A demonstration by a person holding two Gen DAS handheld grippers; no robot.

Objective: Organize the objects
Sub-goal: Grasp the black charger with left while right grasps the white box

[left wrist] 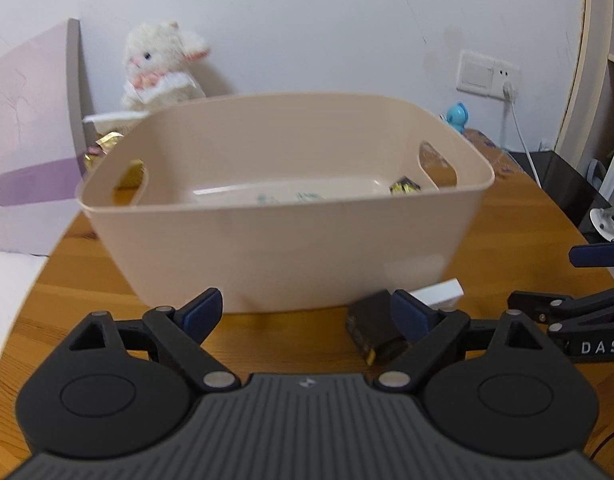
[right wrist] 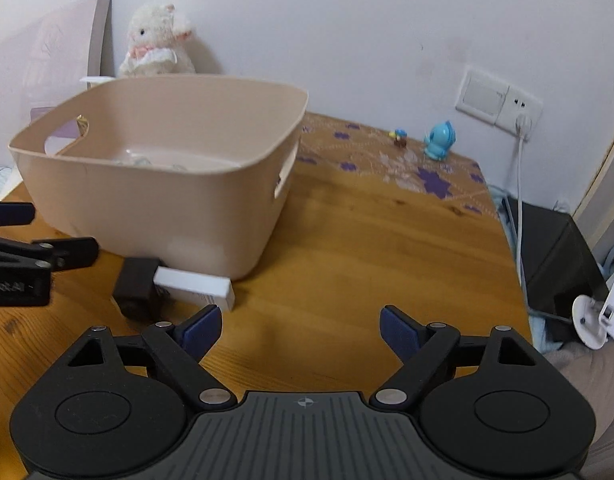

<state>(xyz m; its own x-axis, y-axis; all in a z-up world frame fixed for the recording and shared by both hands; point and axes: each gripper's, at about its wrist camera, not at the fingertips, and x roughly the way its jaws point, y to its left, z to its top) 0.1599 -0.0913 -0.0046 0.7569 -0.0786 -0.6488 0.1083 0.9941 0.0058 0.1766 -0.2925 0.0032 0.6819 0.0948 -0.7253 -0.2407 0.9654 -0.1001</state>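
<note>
A beige plastic basket point(left wrist: 291, 248) with side handles stands on the wooden table; it also shows in the right wrist view point(right wrist: 155, 208). Inside it lie a dark yellow-marked packet point(left wrist: 405, 186) and some pale items. In front of the basket lie a dark brown packet point(left wrist: 373, 330) and a white box point(left wrist: 439, 292); they show in the right wrist view as the packet point(right wrist: 137, 292) and box point(right wrist: 195, 284). My left gripper point(left wrist: 307, 314) is open, its right fingertip beside the brown packet. My right gripper point(right wrist: 301, 330) is open and empty over bare table.
A white plush toy point(left wrist: 163, 64) leans on the wall behind the basket, next to a pink board point(left wrist: 31, 120). A blue figurine point(right wrist: 439, 142) and a tiny figure point(right wrist: 399, 138) stand on a floral mat point(right wrist: 387, 160). A wall socket with cable point(right wrist: 519, 120) is at right.
</note>
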